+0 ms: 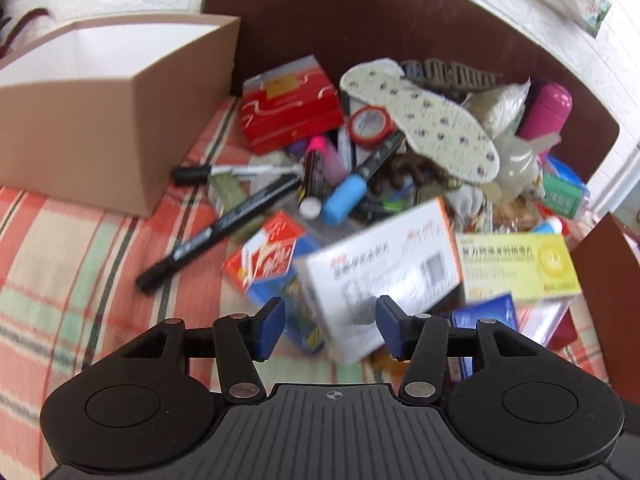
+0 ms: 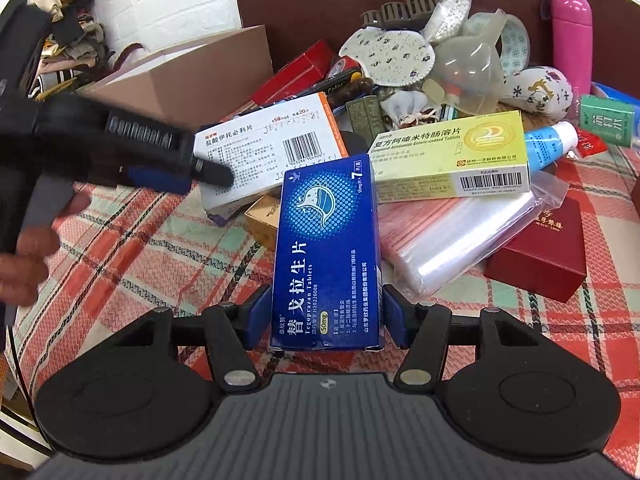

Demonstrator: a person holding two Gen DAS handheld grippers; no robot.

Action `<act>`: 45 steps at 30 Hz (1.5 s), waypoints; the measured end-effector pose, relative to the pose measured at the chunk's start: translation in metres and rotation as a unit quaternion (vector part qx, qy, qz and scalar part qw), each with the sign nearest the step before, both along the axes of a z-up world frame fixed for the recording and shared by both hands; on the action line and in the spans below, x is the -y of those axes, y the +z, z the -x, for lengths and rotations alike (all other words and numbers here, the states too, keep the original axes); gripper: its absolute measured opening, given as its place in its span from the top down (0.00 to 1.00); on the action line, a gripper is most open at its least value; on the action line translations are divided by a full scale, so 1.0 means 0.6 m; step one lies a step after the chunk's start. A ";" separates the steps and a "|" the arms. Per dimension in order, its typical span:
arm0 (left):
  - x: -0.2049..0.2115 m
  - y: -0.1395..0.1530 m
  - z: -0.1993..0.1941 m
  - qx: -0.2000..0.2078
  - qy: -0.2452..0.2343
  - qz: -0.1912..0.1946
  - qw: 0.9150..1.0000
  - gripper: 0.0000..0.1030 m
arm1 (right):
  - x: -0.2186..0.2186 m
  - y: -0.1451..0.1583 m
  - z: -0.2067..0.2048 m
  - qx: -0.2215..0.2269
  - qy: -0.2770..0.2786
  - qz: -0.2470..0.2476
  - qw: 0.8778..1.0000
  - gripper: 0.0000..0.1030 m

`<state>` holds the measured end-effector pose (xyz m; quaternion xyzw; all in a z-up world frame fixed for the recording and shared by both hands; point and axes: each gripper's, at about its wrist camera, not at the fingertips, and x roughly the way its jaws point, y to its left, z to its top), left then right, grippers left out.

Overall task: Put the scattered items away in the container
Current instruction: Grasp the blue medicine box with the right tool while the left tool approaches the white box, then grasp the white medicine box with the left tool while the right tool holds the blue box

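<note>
The tan cardboard container (image 1: 100,120) stands open at the far left of the plaid cloth, its white inside showing. My left gripper (image 1: 332,326) is open just above a white-and-orange medicine box (image 1: 384,272), and its pads do not touch the box. In the right wrist view the left gripper (image 2: 200,168) reaches in from the left over that same white box (image 2: 272,148). My right gripper (image 2: 326,320) is shut on a blue tablet box (image 2: 326,256), which stands lengthwise between the pads. A yellow medicine box (image 2: 452,156) lies just behind it.
A heap fills the middle and right: a black marker (image 1: 224,224), a red box (image 1: 292,108), a tape roll (image 1: 370,122), an insole (image 1: 424,120), a pink bottle (image 2: 572,40), clear zip bags (image 2: 460,232) and a dark red box (image 2: 548,256). A brown board (image 1: 360,12) closes the back.
</note>
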<state>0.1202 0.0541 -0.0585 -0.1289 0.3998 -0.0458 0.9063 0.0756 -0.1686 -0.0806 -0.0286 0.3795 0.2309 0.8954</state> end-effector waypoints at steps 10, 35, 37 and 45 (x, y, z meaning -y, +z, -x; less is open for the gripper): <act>0.027 -0.012 -0.034 0.001 -0.032 0.009 0.999 0.58 | 0.001 0.000 -0.002 -0.001 -0.003 0.003 1.000 0.39; 0.160 0.023 -0.048 0.037 -0.137 -0.127 0.982 0.25 | 0.019 0.006 0.007 0.009 -0.011 -0.011 1.000 0.34; 0.173 0.005 -0.053 0.029 -0.144 -0.148 0.978 0.24 | 0.024 0.005 0.006 0.007 -0.013 -0.015 1.000 0.34; 0.161 -0.023 -0.076 0.000 -0.129 -0.111 0.985 0.12 | 0.029 -0.001 -0.001 0.001 -0.011 -0.020 1.000 0.34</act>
